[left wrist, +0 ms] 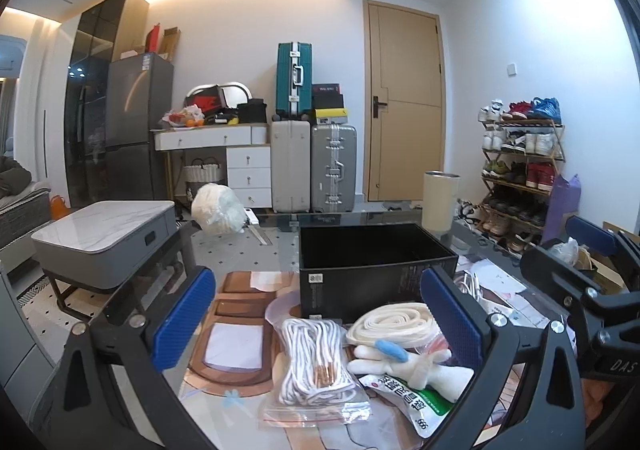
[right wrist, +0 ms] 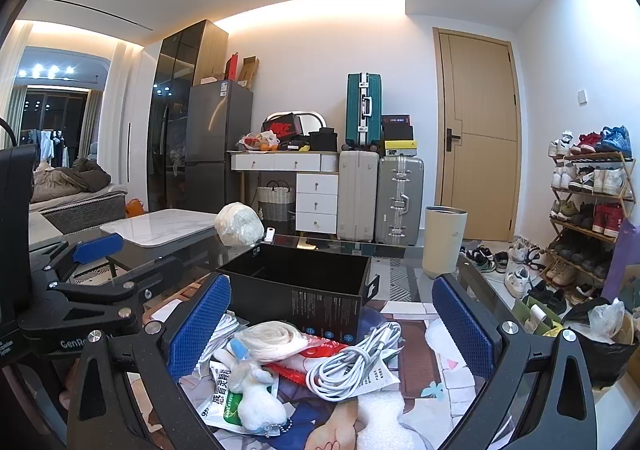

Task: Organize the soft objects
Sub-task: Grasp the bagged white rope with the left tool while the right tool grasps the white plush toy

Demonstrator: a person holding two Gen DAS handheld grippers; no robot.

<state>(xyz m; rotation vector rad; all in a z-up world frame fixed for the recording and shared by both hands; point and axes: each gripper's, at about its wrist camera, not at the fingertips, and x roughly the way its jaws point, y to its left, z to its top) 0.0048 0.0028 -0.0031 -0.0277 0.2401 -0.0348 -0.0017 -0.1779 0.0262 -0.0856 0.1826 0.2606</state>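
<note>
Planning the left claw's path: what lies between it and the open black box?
In the left wrist view, the bagged white rope and the coiled cream strap lie between the open left claw and the black box.

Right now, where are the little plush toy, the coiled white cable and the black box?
plush toy (right wrist: pixel 252 382), right wrist view, on its white body.
coiled white cable (right wrist: pixel 352 364), right wrist view, on the middle of the coil.
black box (left wrist: pixel 372 286), left wrist view, on its front wall.
</note>
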